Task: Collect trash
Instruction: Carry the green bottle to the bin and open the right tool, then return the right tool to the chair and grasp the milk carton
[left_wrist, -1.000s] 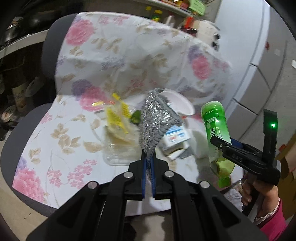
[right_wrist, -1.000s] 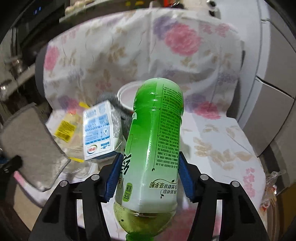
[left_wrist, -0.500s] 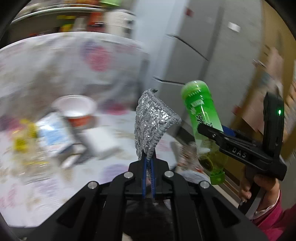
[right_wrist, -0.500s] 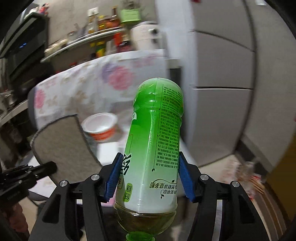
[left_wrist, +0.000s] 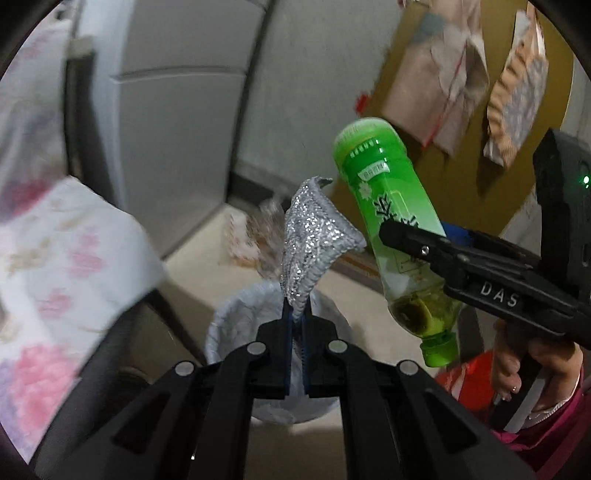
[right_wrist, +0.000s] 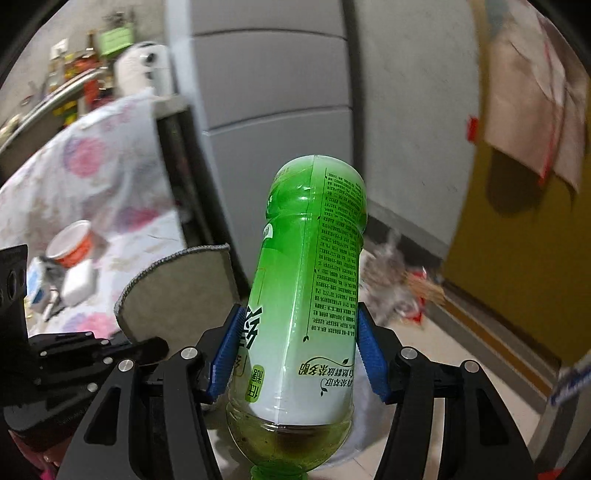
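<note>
My left gripper (left_wrist: 297, 325) is shut on the lower corner of a silver glittery scouring cloth (left_wrist: 314, 236), which stands up from the jaws. The cloth hangs over a round bin with a pale liner (left_wrist: 232, 325) on the floor. In the right wrist view the cloth's grey back (right_wrist: 177, 291) shows to the left, above the left gripper (right_wrist: 144, 347). My right gripper (right_wrist: 299, 354) is shut on a green plastic bottle (right_wrist: 310, 280), held cap down with dregs at its neck. From the left wrist view the bottle (left_wrist: 388, 229) and right gripper (left_wrist: 417, 240) hang just right of the cloth.
A chair with a floral cover (left_wrist: 55, 258) stands on the left; its seat holds a red-and-white bowl (right_wrist: 70, 243) and cartons. Behind are grey cabinet doors (left_wrist: 173, 129). A crumpled plastic bag (right_wrist: 395, 291) lies on the floor by a yellow wall (right_wrist: 517, 240) with hanging bags.
Both grippers have swung right, away from the chair seat, carrying the cloth and the bottle. The floor bin has come into view under the left gripper.
</note>
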